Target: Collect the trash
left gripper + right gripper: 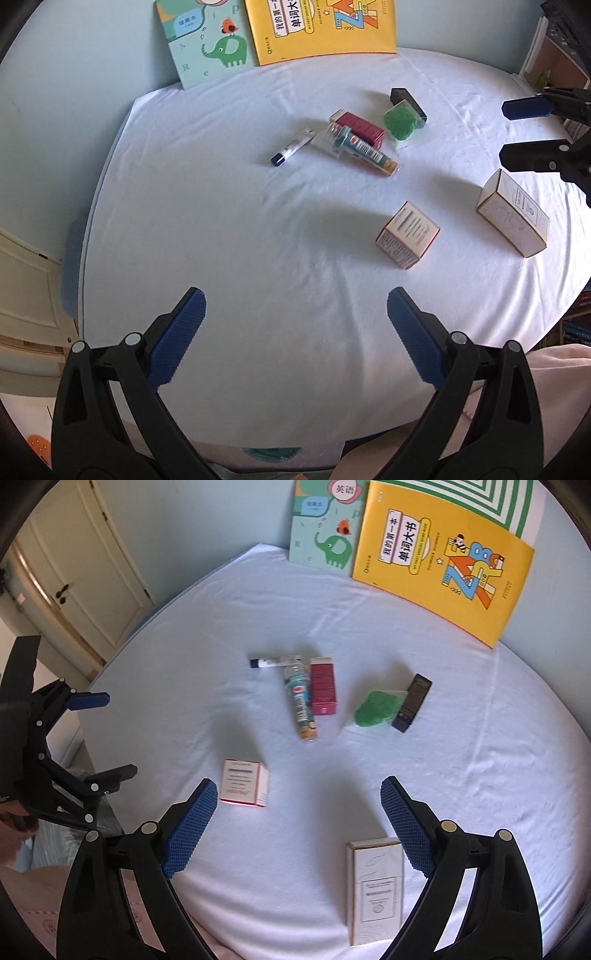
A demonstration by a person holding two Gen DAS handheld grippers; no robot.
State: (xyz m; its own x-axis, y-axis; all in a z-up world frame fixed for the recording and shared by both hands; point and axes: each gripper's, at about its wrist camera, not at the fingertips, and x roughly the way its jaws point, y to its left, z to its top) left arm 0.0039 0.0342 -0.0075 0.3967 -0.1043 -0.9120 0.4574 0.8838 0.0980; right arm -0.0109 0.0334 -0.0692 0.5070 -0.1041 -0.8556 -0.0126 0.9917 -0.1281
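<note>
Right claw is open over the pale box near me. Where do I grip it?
Grip the pale box across its two long sides, at mid-length, coming straight down. It lies flat with its long axis pointing away from the right claw, and nothing crowds those sides.

Left hand-held gripper (295,306) and right hand-held gripper (299,797), both tilted downward, jaws wide apart

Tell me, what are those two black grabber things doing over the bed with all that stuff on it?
A person holds them, one in each hand, to collect trash. Both the left gripper and the right gripper are open over the white sheet, holding nothing. Nothing is picked up yet: a small pink-edged box, a white box, a tube, a red box and a green lump lie there.
</note>
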